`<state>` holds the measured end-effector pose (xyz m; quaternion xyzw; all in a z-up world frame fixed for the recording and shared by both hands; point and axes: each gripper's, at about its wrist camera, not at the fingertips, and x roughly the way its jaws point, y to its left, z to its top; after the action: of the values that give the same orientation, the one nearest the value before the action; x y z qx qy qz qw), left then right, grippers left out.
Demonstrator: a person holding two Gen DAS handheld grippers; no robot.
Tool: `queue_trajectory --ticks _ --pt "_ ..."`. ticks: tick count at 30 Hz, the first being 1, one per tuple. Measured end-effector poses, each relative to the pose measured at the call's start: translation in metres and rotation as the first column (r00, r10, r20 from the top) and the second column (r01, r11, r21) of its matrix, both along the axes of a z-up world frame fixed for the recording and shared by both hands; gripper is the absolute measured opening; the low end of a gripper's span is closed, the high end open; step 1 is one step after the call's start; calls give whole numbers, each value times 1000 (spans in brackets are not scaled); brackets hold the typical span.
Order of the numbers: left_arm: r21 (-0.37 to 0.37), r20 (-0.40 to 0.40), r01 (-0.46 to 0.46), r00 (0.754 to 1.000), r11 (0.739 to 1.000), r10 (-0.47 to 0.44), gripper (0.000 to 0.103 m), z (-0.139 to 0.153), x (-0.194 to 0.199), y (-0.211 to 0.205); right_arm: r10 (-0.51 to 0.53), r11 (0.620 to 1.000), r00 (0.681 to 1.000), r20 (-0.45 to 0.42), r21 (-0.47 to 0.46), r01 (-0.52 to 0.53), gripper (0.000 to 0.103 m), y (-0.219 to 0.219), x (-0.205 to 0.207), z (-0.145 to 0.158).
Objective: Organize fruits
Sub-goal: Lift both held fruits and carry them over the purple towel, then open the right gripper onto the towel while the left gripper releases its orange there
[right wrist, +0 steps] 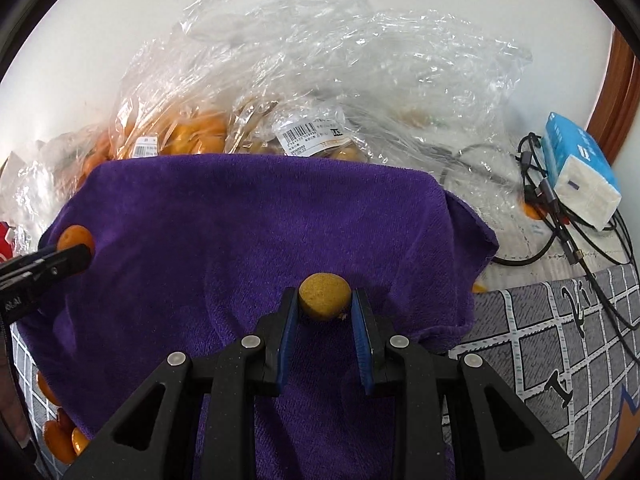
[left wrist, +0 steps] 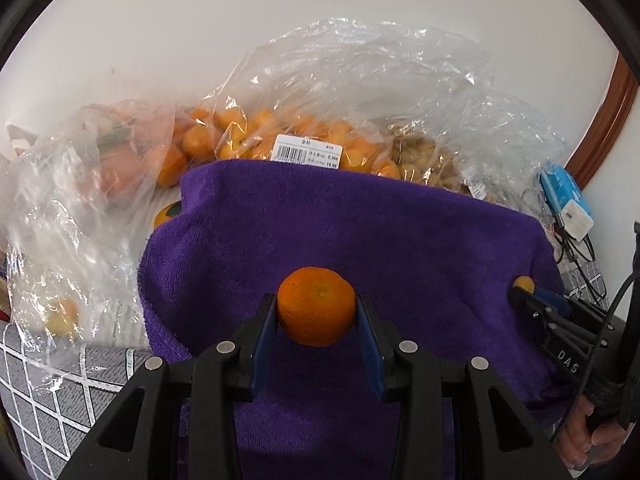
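Note:
My left gripper (left wrist: 317, 312) is shut on a round orange mandarin (left wrist: 316, 305) just over a purple towel (left wrist: 360, 220). My right gripper (right wrist: 325, 300) is shut on a small dull-yellow round fruit (right wrist: 325, 295) above the same purple towel (right wrist: 260, 216). In the left wrist view the right gripper (left wrist: 520, 289) shows at the towel's right edge with the yellow fruit (left wrist: 524, 282) at its tip. From the right wrist camera, the left gripper (right wrist: 78, 254) reaches in at the left with the mandarin (right wrist: 74, 237). Behind the towel lie clear bags of orange fruit (left wrist: 280, 128) and brownish fruit (left wrist: 424, 160).
A crumpled clear bag (left wrist: 72, 208) lies left of the towel. A blue and white tissue pack (right wrist: 580, 168) and black cables (right wrist: 560, 232) sit at the right, by a white wall. The grey patterned tablecloth (right wrist: 560, 340) shows to the right. Loose mandarins (right wrist: 60, 440) lie lower left.

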<state>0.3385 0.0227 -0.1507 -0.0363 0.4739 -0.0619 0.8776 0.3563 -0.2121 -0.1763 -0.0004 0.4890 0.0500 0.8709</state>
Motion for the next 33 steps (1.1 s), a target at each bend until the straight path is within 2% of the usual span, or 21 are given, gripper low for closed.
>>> queue_trajectory --ticks 7,10,12,15,20,22,24,26,29,33 --pt "22 -25 2 1000 1000 -1 37 -9 3 -6 -4 1000 1000 -5 -10 4 27 0 1 -1" --pt "17 -27 -2 1000 1000 2 37 -11 4 -5 -3 1000 1000 -13 -8 3 31 0 1 -1" --pt "15 -30 -1 1000 1000 2 37 -11 3 -5 0 1000 1000 -16 -11 0 42 1 1 0" --pt "12 -38 3 999 1000 -2 37 -13 4 -6 4 999 1000 5 -36 -3 52 4 -4 7" --pt "8 -43 0 999 1000 1 43 -5 4 -9 10 999 999 41 -34 -9 64 8 -21 26" --pt "9 -21 4 1000 1000 -4 53 5 -1 -11 10 999 998 62 -48 -7 66 9 -33 35" --pt "17 21 10 1000 1000 -11 56 19 -10 -12 8 998 997 79 -69 -3 66 8 -43 44" --pt "22 51 9 999 1000 -10 57 31 -17 -13 13 996 997 81 -84 -6 67 4 -53 51" --pt "10 93 7 996 1000 -8 57 53 -26 -12 -43 992 993 106 -116 55 66 -6 -76 65" --pt "2 186 -40 982 999 39 57 82 -55 -1 -88 991 990 108 -89 97 67 -24 -106 79"
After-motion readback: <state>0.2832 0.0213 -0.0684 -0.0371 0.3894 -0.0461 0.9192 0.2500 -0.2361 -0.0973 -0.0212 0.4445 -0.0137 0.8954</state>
